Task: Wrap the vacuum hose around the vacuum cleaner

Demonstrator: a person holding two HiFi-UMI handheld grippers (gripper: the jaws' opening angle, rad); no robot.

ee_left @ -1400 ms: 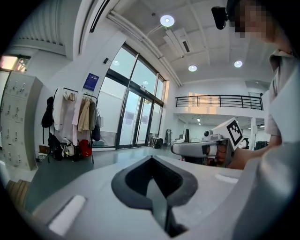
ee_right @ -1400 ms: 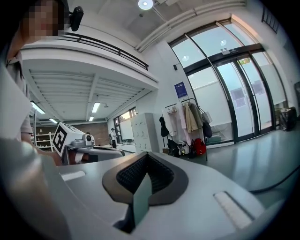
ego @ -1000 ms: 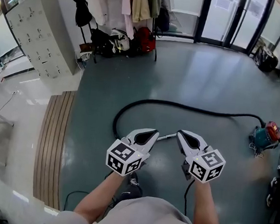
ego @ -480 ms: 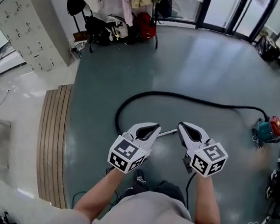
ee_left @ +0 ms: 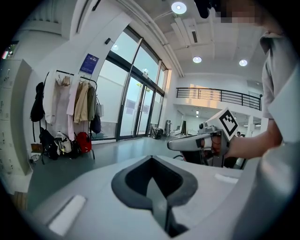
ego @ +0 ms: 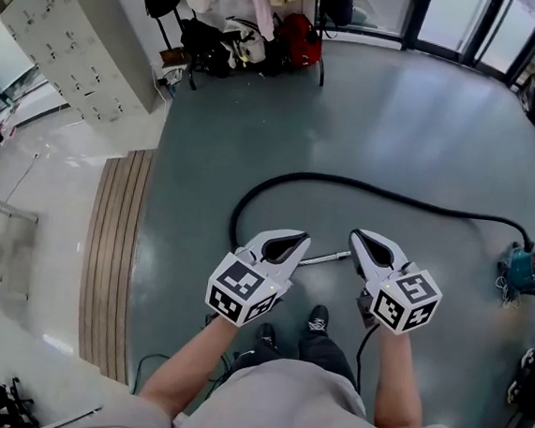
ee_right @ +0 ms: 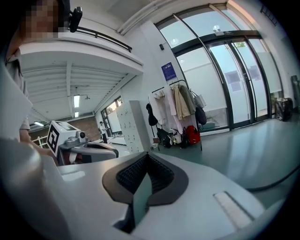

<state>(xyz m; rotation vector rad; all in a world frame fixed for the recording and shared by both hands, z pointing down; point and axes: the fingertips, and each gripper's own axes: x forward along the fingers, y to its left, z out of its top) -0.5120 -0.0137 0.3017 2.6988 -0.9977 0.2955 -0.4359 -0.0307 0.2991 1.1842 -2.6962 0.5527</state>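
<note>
Shoes [ego: 317, 319] have come into view as the person walks on, left hand-held gripper [ego: 288, 246] and right hand-held gripper [ego: 366, 241] both closed and empty, since the hose [ego: 346, 181] lies unreached on the floor [ego: 400, 108], trailing to the vacuum [ego: 526, 268].

Black hose [ego: 346, 181], teal vacuum cleaner [ego: 526, 268] (red top), grey floor [ego: 400, 108].
</note>
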